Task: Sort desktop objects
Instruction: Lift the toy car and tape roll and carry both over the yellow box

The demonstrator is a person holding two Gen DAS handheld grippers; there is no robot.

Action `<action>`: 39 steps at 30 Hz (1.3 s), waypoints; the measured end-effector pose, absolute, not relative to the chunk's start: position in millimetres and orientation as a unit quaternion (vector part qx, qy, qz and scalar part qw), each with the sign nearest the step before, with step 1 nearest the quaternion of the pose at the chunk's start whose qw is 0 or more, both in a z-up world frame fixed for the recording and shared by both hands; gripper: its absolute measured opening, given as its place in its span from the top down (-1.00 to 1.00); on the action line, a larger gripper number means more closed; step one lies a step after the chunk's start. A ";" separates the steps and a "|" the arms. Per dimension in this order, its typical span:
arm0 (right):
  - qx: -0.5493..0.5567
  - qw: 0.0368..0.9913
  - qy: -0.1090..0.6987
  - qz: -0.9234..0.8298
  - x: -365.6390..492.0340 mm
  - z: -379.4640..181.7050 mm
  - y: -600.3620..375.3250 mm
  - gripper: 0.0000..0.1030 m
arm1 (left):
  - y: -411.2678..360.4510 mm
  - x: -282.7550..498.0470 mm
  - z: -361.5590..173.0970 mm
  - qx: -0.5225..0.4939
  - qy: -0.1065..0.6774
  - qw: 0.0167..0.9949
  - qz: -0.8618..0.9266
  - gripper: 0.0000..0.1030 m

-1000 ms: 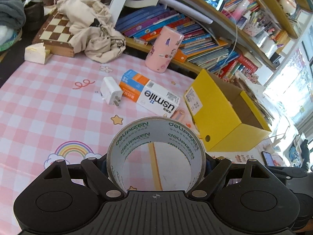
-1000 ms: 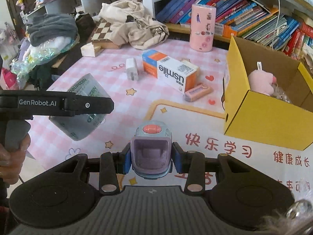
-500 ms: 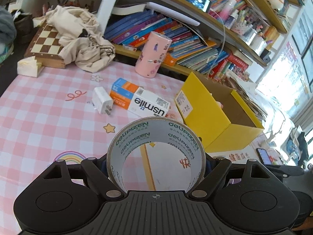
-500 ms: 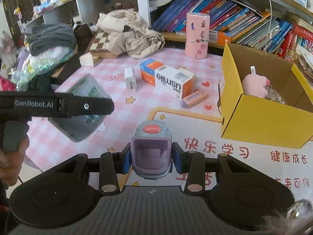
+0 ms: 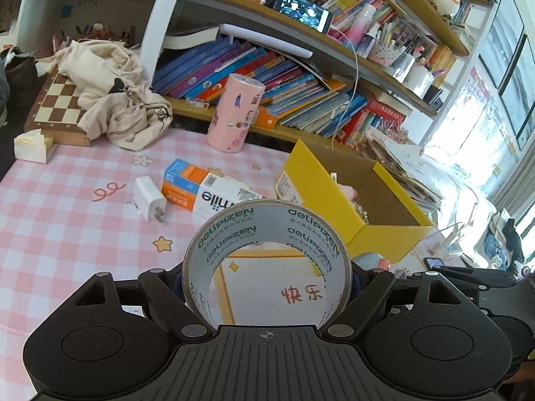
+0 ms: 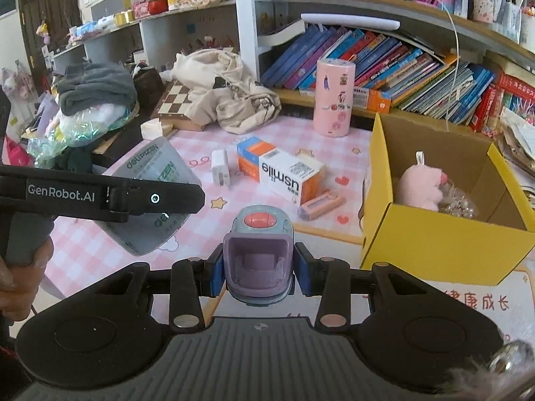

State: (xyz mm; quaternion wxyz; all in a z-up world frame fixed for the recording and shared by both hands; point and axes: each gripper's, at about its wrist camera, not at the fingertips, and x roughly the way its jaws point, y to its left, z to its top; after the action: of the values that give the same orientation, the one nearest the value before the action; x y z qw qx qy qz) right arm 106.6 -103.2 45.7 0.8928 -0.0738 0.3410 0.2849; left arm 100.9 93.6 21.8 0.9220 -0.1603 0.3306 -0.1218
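Observation:
My left gripper (image 5: 266,275) is shut on a grey roll of tape (image 5: 267,230) and holds it above the pink checked mat; the roll also shows in the right wrist view (image 6: 150,197). My right gripper (image 6: 257,267) is shut on a small purple and blue toy with a red button (image 6: 259,250). An open yellow box (image 6: 444,234) stands to the right with a pink plush (image 6: 421,187) inside; it also shows in the left wrist view (image 5: 321,197). On the mat lie a white charger (image 6: 220,168), an orange and white usmile box (image 6: 284,170) and a pink eraser (image 6: 321,204).
A pink cylinder (image 6: 334,97) stands near the bookshelf. A beige bag (image 6: 227,97) lies on a chessboard (image 6: 177,100) at the back left. A small white block (image 5: 31,143) sits at the mat's left edge. Clothes (image 6: 97,90) are piled far left.
Both grippers have risen and tilted up with their loads, so more of the shelves shows. The left gripper has moved right, toward the yellow box.

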 end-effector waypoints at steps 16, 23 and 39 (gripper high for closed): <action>-0.066 0.897 0.318 0.299 120.5 57.8 -134.2 0.25 | 59.8 121.6 41.6 -0.137 0.317 0.931 -0.121 -0.64; -0.043 0.906 0.298 0.298 135.4 66.4 -162.0 0.25 | 39.0 134.1 53.8 -0.127 0.304 0.936 -0.123 -0.64; -0.028 0.924 0.261 0.278 185.2 76.8 -239.6 0.25 | -30.0 179.2 75.3 -0.086 0.274 0.948 -0.135 -0.64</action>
State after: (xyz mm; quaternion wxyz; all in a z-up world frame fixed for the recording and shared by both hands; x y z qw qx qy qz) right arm 185.2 -239.6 76.8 0.9238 -0.0278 0.2614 0.2783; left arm 179.2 -30.0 75.3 0.9483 -0.0857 0.2742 -0.1348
